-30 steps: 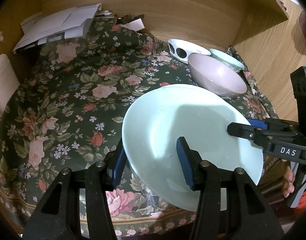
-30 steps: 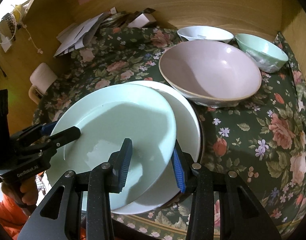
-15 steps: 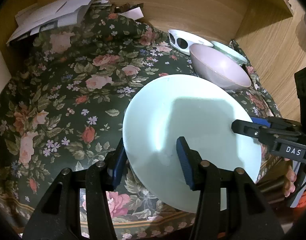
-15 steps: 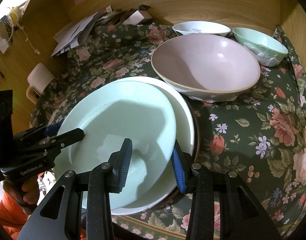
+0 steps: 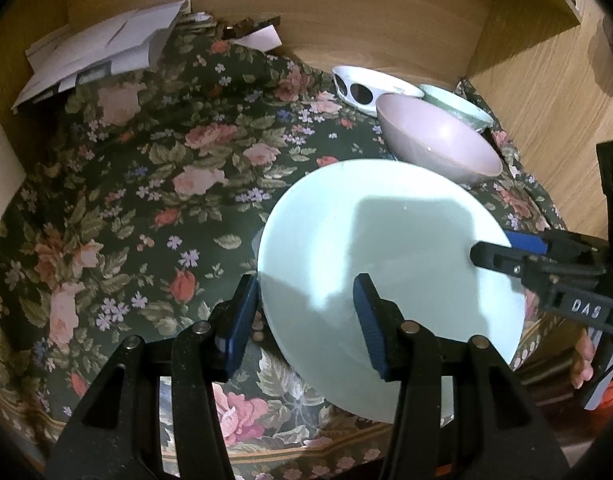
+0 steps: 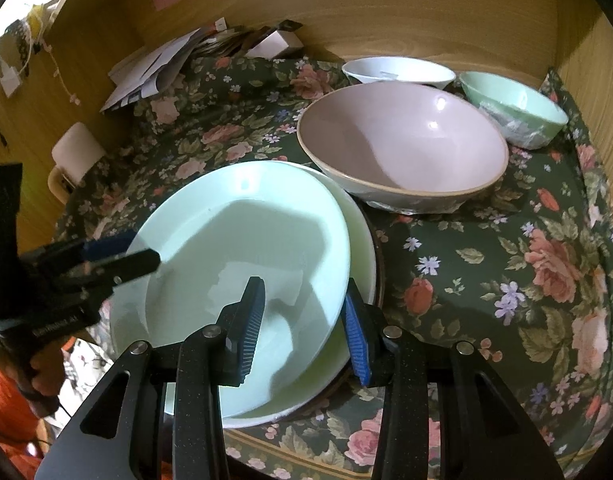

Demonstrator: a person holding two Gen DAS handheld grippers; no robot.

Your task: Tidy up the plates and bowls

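Nearest, left gripper (image 5: 306, 316): jaws spread, straddling the near-left rim of the pale green plate (image 5: 386, 256), one pad below the edge and one above the face; gap visible on both sides, so apart and not clamped, though contact under the rim cannot be told.

Nearest on the other side, right gripper (image 6: 302, 320): jaws likewise spread across the plate's right rim — inner pad over the well, outer pad outside the edge. Open, no squeeze evident.

Pale green plate: between the two grippers, held or hovering over a cream plate (image 6: 362, 236) that sits on a dark-rimmed plate (image 6: 380, 264); offset toward the left, not centred on the stack. Round, so no long axis; rim line crosses each jaw gap roughly edge-on. Both grippers equally near, at opposite rims.

Judgement: coming move turns on this offset — plate lies left of the stack's centre, needing a shift toward the right gripper before seating.

Beyond, touching or just beside the stack: pink bowl (image 6: 402, 148), upright.

Farther: white bowl (image 6: 398, 70) and green bowl (image 6: 514, 108), side by side near the wooden back wall (image 6: 386, 12).

Underneath all: floral cloth (image 5: 146, 184). Far left corner: papers (image 5: 102, 48).
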